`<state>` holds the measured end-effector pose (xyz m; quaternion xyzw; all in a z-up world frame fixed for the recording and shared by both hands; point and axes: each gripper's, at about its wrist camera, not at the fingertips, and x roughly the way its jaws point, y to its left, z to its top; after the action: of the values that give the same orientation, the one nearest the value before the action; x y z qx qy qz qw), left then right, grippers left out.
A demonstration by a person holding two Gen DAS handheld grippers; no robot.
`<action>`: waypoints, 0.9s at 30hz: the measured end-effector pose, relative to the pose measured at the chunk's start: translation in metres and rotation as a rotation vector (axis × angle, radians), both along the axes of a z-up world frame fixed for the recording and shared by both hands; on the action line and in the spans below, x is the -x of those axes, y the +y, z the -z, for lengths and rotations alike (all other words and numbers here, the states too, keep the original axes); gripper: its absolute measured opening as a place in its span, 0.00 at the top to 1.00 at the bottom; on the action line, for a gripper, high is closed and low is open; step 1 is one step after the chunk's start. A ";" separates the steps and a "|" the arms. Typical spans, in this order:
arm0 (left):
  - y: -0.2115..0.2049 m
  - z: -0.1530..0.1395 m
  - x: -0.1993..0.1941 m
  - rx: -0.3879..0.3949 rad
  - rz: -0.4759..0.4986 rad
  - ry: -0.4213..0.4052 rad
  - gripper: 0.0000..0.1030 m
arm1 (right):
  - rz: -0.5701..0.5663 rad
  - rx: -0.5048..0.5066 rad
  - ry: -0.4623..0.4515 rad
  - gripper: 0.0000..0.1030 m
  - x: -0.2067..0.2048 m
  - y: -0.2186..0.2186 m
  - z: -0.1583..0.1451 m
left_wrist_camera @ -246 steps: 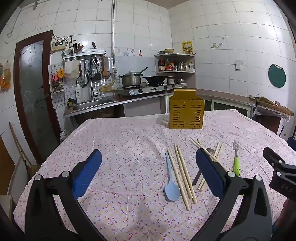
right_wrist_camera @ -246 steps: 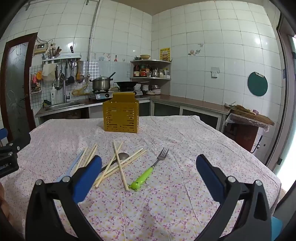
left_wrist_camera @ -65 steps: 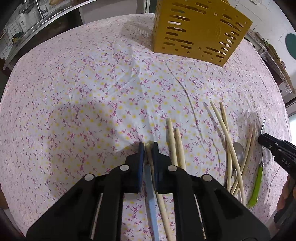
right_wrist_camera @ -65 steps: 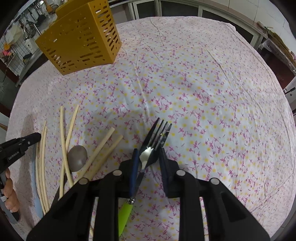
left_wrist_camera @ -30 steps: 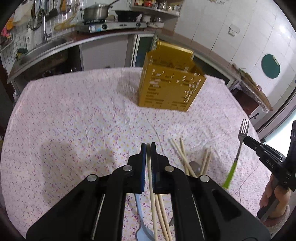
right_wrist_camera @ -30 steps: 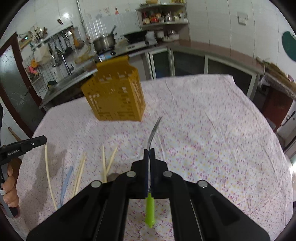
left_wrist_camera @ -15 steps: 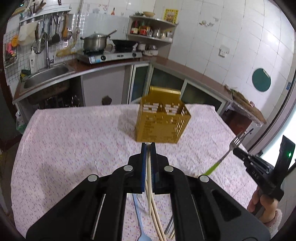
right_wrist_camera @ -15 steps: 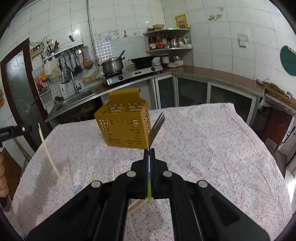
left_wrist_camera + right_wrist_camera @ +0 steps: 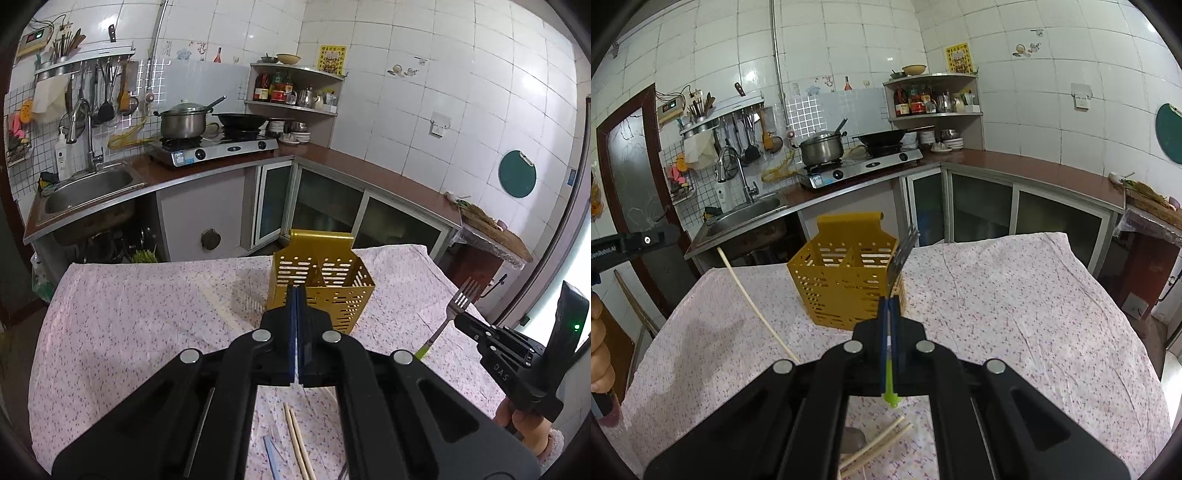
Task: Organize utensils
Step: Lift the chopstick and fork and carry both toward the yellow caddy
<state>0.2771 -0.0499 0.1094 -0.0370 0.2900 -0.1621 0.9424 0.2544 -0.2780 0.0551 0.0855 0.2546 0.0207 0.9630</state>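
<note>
A yellow slotted utensil holder point(image 9: 321, 282) point(image 9: 842, 288) stands at the far side of the table. Straight before it in the left wrist view, my left gripper point(image 9: 297, 295) is shut on a pale chopstick seen edge-on between the pads. In the right wrist view that chopstick point(image 9: 757, 310) slants down from the left gripper point(image 9: 674, 232) at the far left. My right gripper point(image 9: 888, 301) point(image 9: 458, 321) is shut on a green-handled fork point(image 9: 903, 251) point(image 9: 461, 295), tines up and just right of the holder. Both grippers hang above the table.
The table wears a pink flowered cloth point(image 9: 147, 314) point(image 9: 1015, 314). Loose chopsticks point(image 9: 295, 435) point(image 9: 882, 443), a blue spoon point(image 9: 271, 454) and a metal spoon point(image 9: 855, 439) lie under the grippers. A counter with a sink point(image 9: 88, 188) and a stove point(image 9: 214, 147) runs behind.
Both grippers have risen and tipped up toward level, carrying the chopstick and the fork higher. The holder now sits lower in both views, with the kitchen wall showing above it.
</note>
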 end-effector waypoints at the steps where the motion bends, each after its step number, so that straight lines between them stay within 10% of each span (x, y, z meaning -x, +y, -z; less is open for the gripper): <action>1: 0.003 0.003 -0.003 0.004 -0.007 0.010 1.00 | -0.003 0.001 0.002 0.98 -0.001 0.001 0.001; 8: 0.039 0.053 -0.036 0.033 -0.102 0.172 1.00 | -0.006 -0.004 0.025 0.98 -0.006 0.003 0.013; 14: 0.061 0.113 -0.068 0.061 -0.193 0.361 0.70 | -0.006 -0.004 0.063 0.98 -0.015 0.002 0.026; 27: 0.054 0.190 -0.148 0.052 -0.295 0.576 0.63 | 0.010 -0.027 0.121 0.98 -0.046 -0.017 0.047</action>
<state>0.4248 0.0046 -0.0810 -0.1471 0.5321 -0.0139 0.8337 0.3004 -0.2954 0.0077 0.1009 0.3116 0.0142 0.9447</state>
